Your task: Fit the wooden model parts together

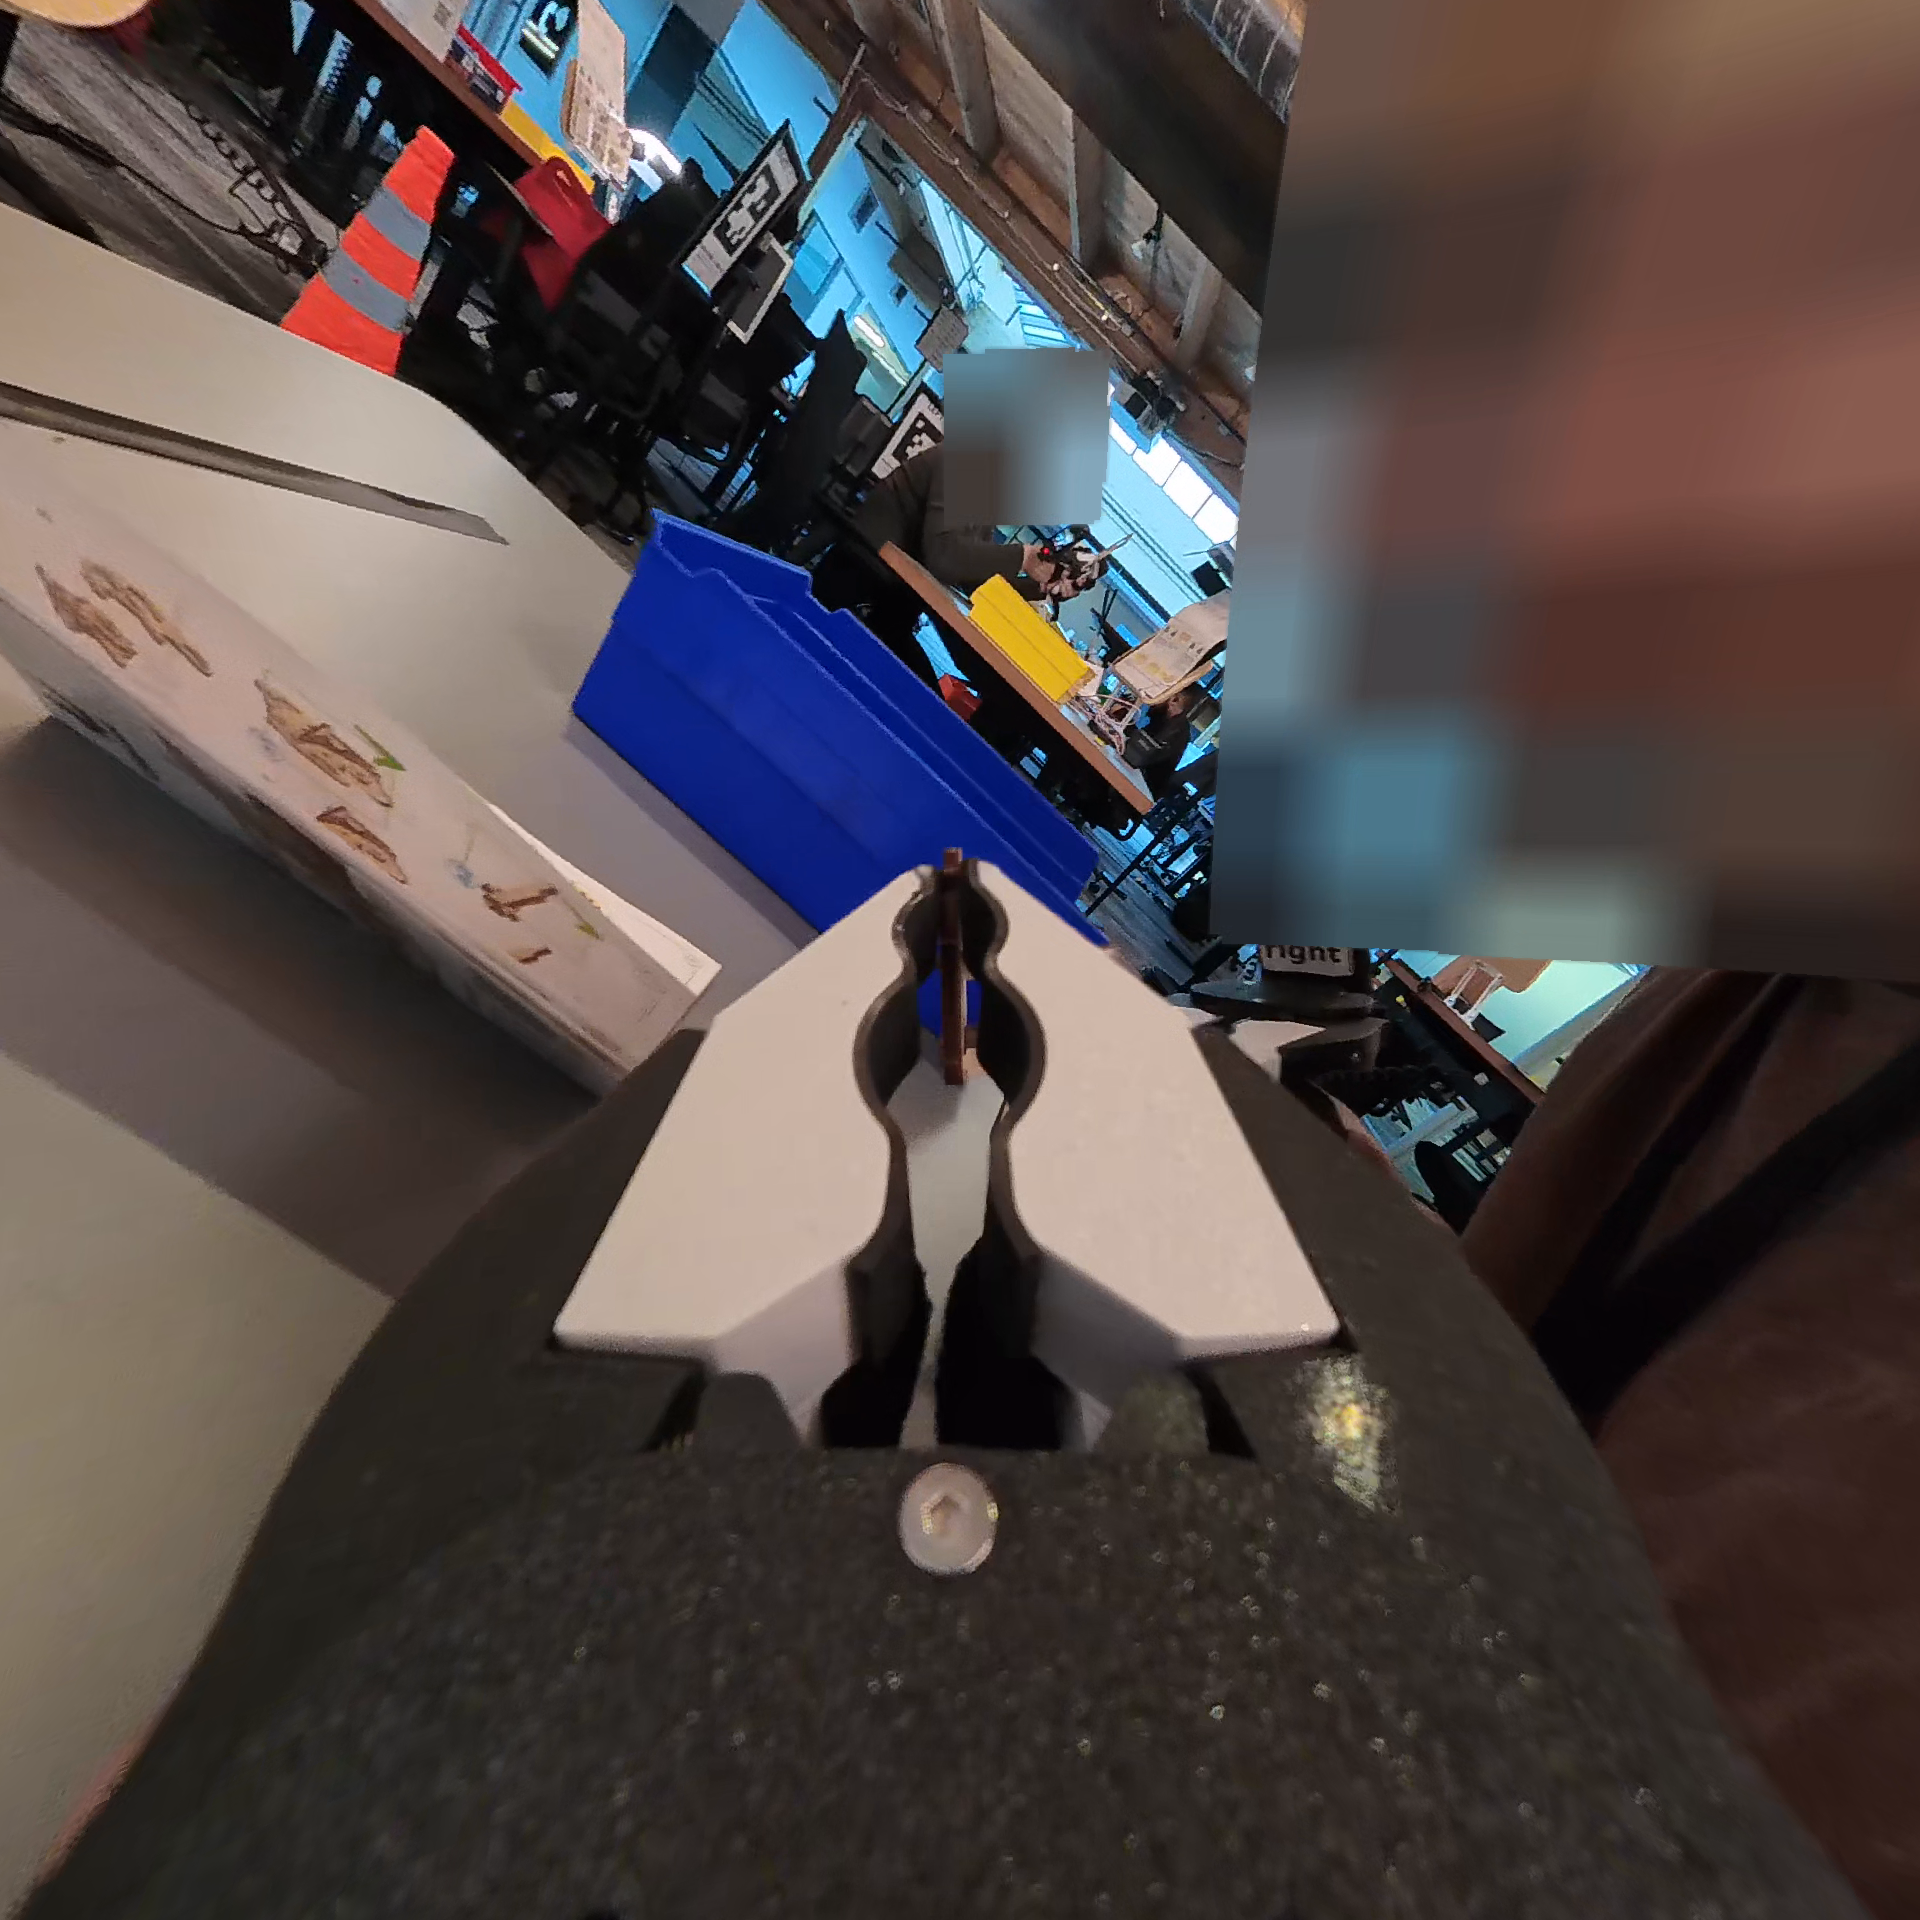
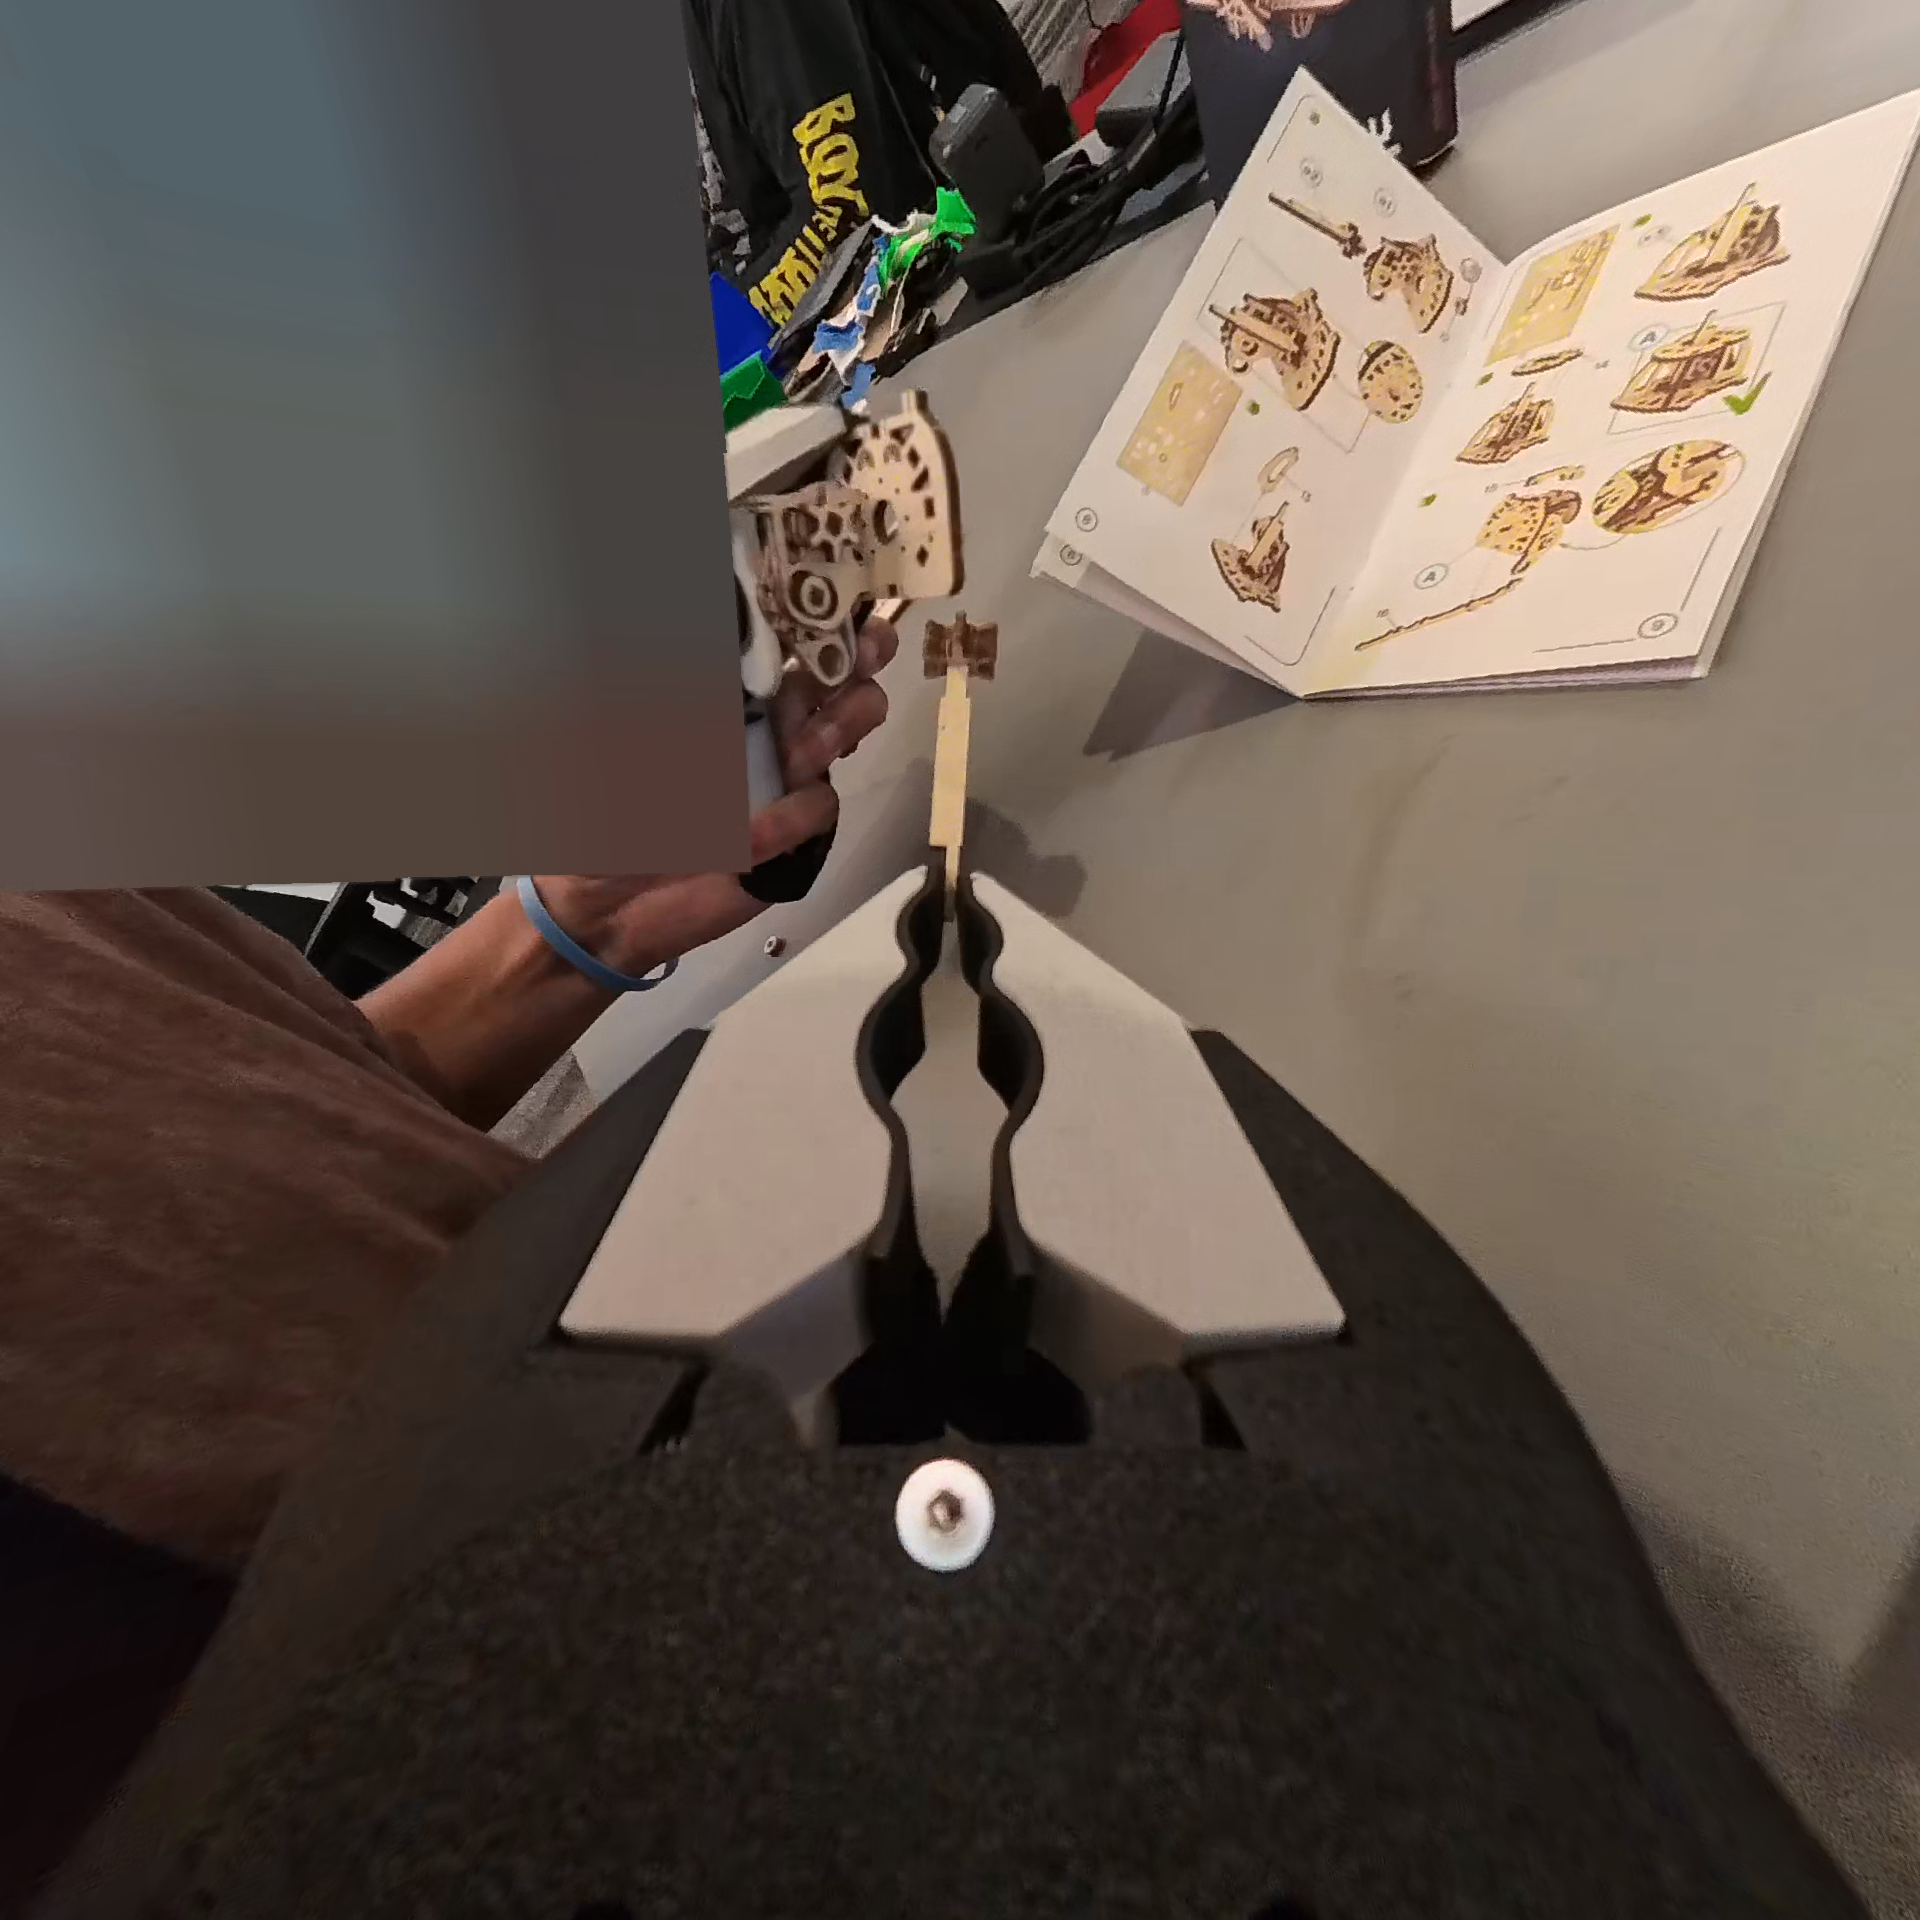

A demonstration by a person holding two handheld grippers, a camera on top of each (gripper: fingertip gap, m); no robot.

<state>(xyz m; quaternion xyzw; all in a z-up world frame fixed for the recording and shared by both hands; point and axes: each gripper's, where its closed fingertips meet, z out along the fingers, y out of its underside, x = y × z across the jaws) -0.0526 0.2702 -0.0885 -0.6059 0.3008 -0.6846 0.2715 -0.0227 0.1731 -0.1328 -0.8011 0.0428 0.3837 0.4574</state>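
Note:
My left gripper (image 1: pixel 951 883) is shut on a thin wooden part (image 1: pixel 952 966), seen edge-on between its pads. In the right wrist view that part shows as a pale laser-cut wooden model assembly (image 2: pixel 862 530) with gear cut-outs, held up at left beside a hand (image 2: pixel 821 717); the left gripper there is mostly hidden by a blurred patch. My right gripper (image 2: pixel 948 888) is shut on the lower end of a slim wooden shaft (image 2: pixel 951 769) with a small brown toothed head (image 2: pixel 961 646). The head sits just below and right of the assembly, a little apart from it.
An open instruction booklet (image 2: pixel 1455 416) lies on the grey table (image 2: pixel 1455 1039) to the right; it also shows in the left wrist view (image 1: pixel 312 748). A blue bin (image 1: pixel 810 727) stands at the table's far edge. A dark box (image 2: pixel 1330 62) and cluttered scraps (image 2: pixel 894 281) lie beyond. Tip to tip, the grippers are about 12 centimeters apart.

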